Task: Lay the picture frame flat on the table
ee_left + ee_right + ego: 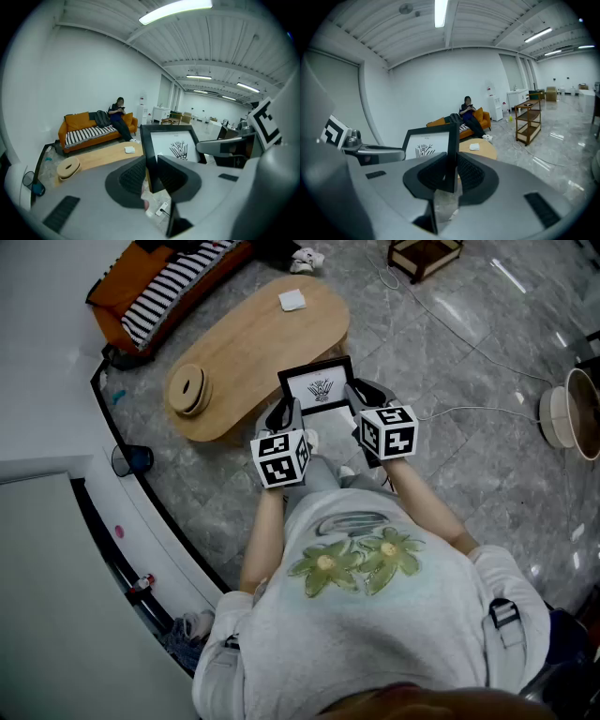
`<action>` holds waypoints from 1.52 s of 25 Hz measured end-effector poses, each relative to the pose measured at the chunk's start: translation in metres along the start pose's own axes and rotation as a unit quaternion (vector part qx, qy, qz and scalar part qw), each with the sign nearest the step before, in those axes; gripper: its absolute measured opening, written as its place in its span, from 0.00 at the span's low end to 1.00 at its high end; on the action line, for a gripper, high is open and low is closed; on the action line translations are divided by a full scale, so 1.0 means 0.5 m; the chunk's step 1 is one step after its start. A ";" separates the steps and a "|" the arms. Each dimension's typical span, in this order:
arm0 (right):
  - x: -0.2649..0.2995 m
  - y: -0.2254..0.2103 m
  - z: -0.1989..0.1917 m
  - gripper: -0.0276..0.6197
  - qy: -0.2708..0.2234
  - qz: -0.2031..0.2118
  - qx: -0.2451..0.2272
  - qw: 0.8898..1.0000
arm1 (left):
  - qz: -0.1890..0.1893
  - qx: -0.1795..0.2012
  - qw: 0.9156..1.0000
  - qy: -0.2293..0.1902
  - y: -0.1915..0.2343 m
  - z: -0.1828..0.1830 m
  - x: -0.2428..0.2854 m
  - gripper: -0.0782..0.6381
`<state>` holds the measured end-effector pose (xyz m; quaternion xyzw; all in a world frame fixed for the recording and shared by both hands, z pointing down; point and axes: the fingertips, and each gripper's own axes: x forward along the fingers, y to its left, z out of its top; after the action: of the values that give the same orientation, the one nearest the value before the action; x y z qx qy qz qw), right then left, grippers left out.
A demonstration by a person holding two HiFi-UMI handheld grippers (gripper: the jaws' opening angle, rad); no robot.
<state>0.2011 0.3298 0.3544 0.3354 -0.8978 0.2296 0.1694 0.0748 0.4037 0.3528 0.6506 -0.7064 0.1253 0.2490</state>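
On grey marble floor (pixel 469 456), oval wooden table (pixel 253 343), orange sofa (pixel 117 287) beyond

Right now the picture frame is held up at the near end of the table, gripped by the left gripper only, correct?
Not quite: both grip it. The right gripper view shows the right gripper shut on one side edge of the picture frame; the left gripper clamps the other. The rest holds: it is up at the table's near end.

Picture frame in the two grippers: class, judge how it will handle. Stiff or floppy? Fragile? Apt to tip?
Probably stiff: the picture frame looks flat though pinched only at its side edges by the left gripper and right gripper. Possibly fragile if glazed. Thin, so upright it may tip.
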 end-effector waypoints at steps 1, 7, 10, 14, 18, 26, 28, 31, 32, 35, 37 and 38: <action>-0.003 -0.001 -0.001 0.16 0.000 -0.001 0.000 1.000 | 0.000 0.000 1.000 0.001 -0.002 -0.001 -0.002 0.23; -0.004 -0.003 -0.005 0.16 0.002 0.000 0.001 1.000 | 0.000 -0.003 1.000 0.007 -0.003 -0.005 0.002 0.23; 0.007 -0.004 -0.008 0.16 0.004 -0.002 0.002 1.000 | 0.000 -0.006 1.000 0.011 0.005 -0.010 0.011 0.23; 0.040 -0.007 -0.014 0.16 0.012 -0.008 0.004 1.000 | -0.008 -0.012 1.000 0.022 0.028 -0.015 0.038 0.23; 0.085 -0.018 -0.013 0.16 0.024 -0.016 0.006 1.000 | -0.016 -0.012 0.999 0.035 0.053 -0.009 0.084 0.23; 0.196 -0.048 0.038 0.16 0.034 -0.035 0.009 0.999 | -0.042 -0.012 0.998 0.053 0.112 0.042 0.195 0.24; 0.224 -0.058 0.056 0.16 0.033 -0.041 0.012 0.999 | -0.050 -0.005 0.997 0.054 0.125 0.064 0.224 0.24; 0.262 -0.071 0.078 0.16 0.029 -0.051 0.018 0.998 | -0.060 0.003 0.997 0.056 0.143 0.089 0.265 0.24; 0.273 -0.073 0.083 0.16 0.028 -0.054 0.020 0.998 | -0.064 0.005 0.996 0.057 0.149 0.095 0.276 0.24; 0.301 -0.079 0.096 0.16 0.028 -0.065 0.023 0.997 | -0.076 0.011 0.995 0.061 0.166 0.110 0.305 0.24; 0.317 -0.081 0.100 0.16 0.027 -0.072 0.027 0.997 | -0.084 0.016 0.994 0.064 0.177 0.117 0.321 0.24; 0.323 -0.082 0.102 0.16 0.026 -0.075 0.028 0.996 | -0.088 0.019 0.994 0.065 0.181 0.120 0.329 0.24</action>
<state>0.1054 0.1906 0.3980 0.4003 -0.8586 0.2504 0.2000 -0.0303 0.2438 0.4002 0.7055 -0.6260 0.1582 0.2923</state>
